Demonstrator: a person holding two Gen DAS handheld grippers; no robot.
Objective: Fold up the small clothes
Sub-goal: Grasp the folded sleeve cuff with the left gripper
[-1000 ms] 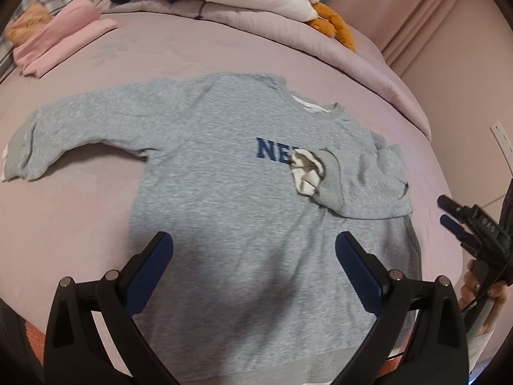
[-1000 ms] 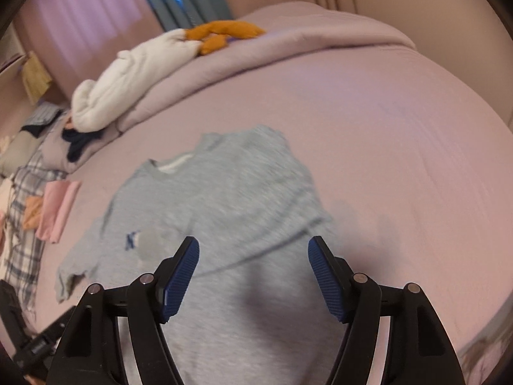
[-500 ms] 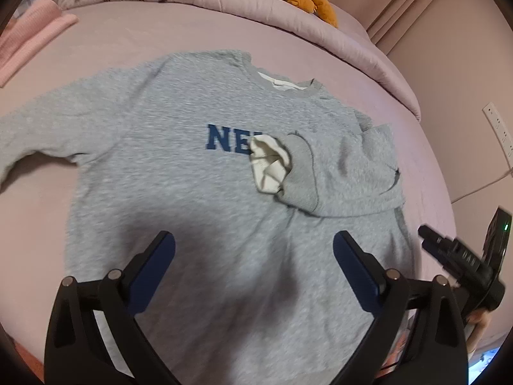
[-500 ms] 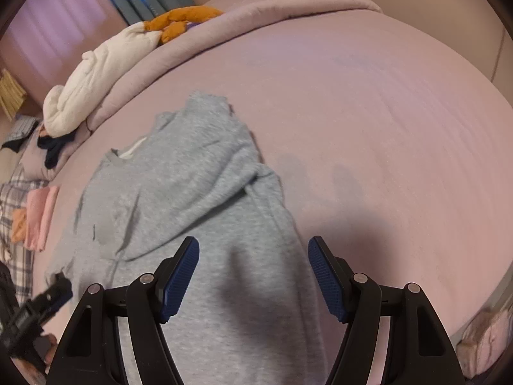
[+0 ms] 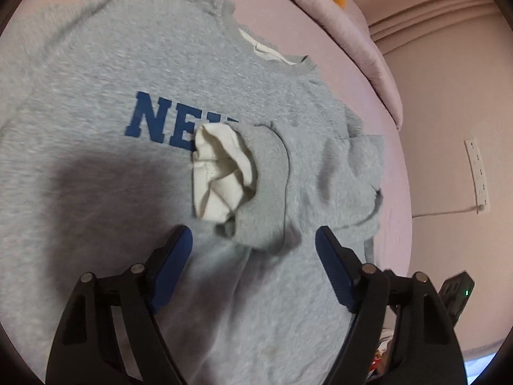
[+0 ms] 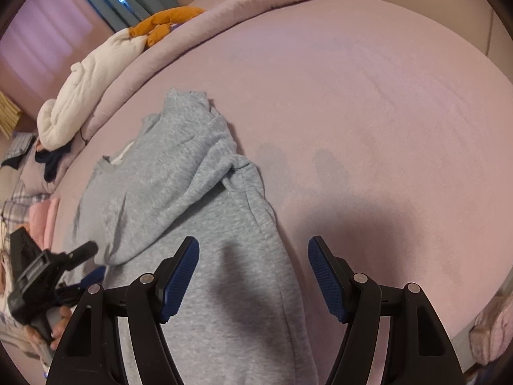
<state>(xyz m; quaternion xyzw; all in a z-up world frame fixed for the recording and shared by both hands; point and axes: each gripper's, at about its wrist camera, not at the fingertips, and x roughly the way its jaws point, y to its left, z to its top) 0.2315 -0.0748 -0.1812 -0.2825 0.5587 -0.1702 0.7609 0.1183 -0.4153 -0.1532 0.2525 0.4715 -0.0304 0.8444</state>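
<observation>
Your left tool (image 5: 253, 250) hung spread wide over the grey sweatshirt (image 5: 112, 166), gripping nothing, its blue pads to either side of the folded-in sleeve (image 5: 320, 173). That sleeve lay across the chest, its cuff (image 5: 266, 189) covering the end of the blue lettering (image 5: 154, 122), with a white lining (image 5: 221, 176) bunched out of it. The sweatshirt lay face up on the pink bed (image 5: 362, 73). Your right tool (image 6: 253, 268) was also spread wide and empty, above the sweatshirt's side edge (image 6: 272, 256), one pad over grey cloth and the other over bare bed. At the headboard end sat a white bundle (image 6: 86, 96), perhaps a blanket, beside an orange toy (image 6: 163, 22).
</observation>
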